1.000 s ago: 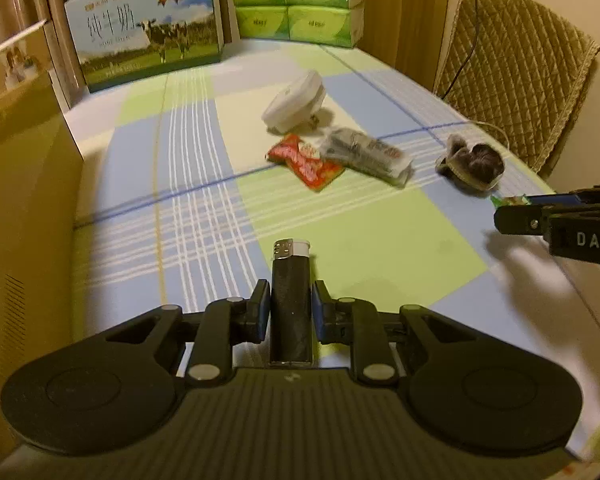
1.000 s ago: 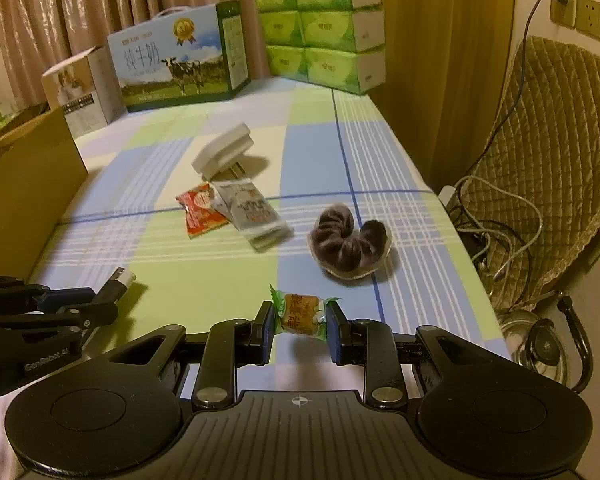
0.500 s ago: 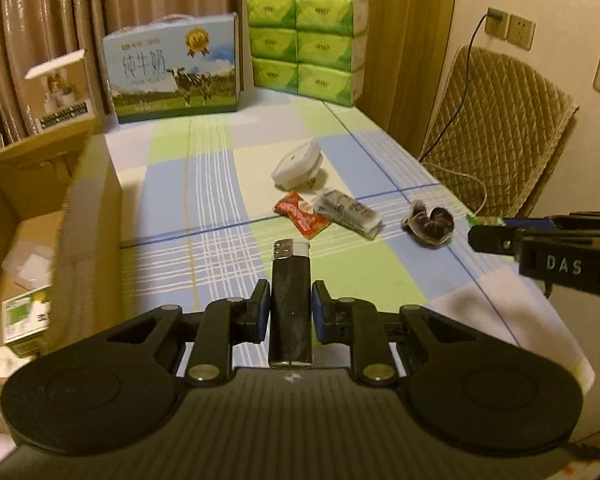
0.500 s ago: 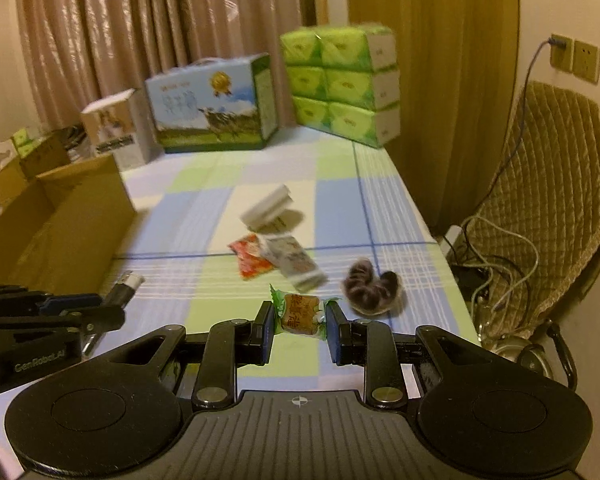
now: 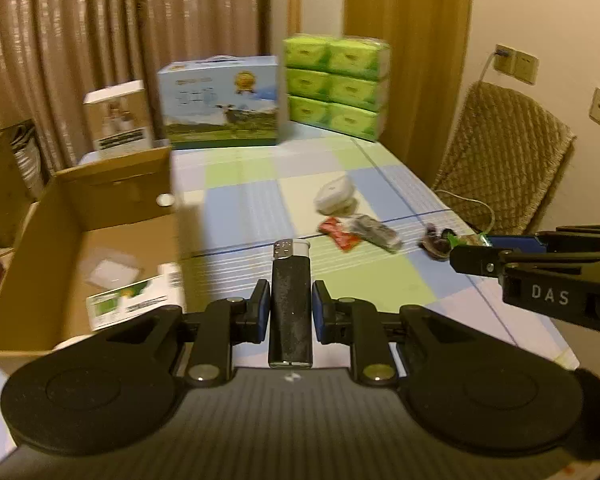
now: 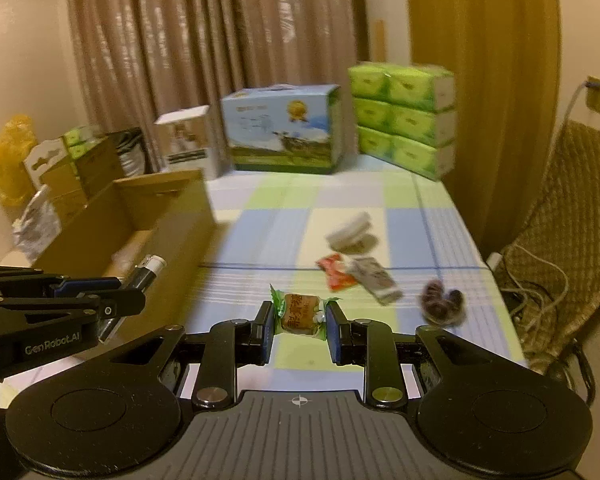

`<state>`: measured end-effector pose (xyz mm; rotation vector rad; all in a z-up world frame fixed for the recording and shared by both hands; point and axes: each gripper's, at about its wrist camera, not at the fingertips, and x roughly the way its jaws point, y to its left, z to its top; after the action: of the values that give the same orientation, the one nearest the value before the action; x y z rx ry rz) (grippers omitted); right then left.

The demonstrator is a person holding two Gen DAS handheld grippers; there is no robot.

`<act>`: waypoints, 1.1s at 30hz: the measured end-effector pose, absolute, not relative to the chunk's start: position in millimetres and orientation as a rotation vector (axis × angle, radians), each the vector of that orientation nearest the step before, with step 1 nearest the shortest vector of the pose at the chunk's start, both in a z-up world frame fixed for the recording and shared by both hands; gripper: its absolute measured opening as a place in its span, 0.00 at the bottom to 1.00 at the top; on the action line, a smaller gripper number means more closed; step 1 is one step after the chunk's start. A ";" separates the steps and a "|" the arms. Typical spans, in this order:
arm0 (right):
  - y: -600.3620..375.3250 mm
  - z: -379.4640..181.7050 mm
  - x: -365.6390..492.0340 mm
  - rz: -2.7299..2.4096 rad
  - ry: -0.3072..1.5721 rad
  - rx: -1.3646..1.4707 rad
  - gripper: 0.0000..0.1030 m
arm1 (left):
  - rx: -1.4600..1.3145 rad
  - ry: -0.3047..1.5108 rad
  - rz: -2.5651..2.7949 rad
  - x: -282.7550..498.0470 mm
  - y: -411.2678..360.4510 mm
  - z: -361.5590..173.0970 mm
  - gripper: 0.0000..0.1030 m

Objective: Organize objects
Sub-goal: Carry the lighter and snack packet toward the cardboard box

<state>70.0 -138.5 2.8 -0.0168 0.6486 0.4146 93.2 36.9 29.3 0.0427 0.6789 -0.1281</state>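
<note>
My left gripper is shut on a black lighter with a silver and white top, held upright above the checked tablecloth. My right gripper is shut on a small wrapped snack with green ends. Each gripper shows in the other's view: the right one at the right edge, the left one at the left edge with the lighter poking out. An open cardboard box stands to the left, holding a white packet and a green-and-white carton.
On the cloth lie a white plug adapter, a red sachet, a grey packet and a dark hair tie in wrap. A milk carton box and green tissue packs stand at the back. A quilted chair is at the right.
Both grippers have risen and pulled back from the table with their objects still gripped. The cardboard box's inside has come into view at the left.
</note>
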 end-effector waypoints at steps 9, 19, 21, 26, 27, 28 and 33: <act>-82.8 10.3 52.1 0.527 0.630 -0.072 0.23 | 0.017 0.646 -0.008 63.9 93.2 47.1 0.17; -29.8 15.2 47.9 0.624 0.614 -0.119 0.23 | 0.003 0.638 0.080 55.0 147.1 59.2 0.17; -22.1 14.0 49.5 0.633 0.618 -0.122 0.23 | -0.001 0.637 0.087 56.0 153.2 60.3 0.17; -6.8 12.3 53.3 0.653 0.624 -0.127 0.23 | -0.011 0.644 0.101 57.4 168.3 58.8 0.17; -4.4 12.0 54.4 0.658 0.627 -0.127 0.23 | -0.013 0.646 0.103 57.6 170.8 58.2 0.17; -1.1 11.4 56.1 0.662 0.628 -0.128 0.23 | -0.015 0.648 0.105 58.2 173.7 57.6 0.17; 13.0 9.9 65.2 0.681 0.634 -0.127 0.23 | -0.018 0.655 0.112 63.8 184.0 54.7 0.17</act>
<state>65.2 13.0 9.9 -0.1268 0.6344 0.6813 63.8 184.0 54.7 -0.0176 0.6548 0.1115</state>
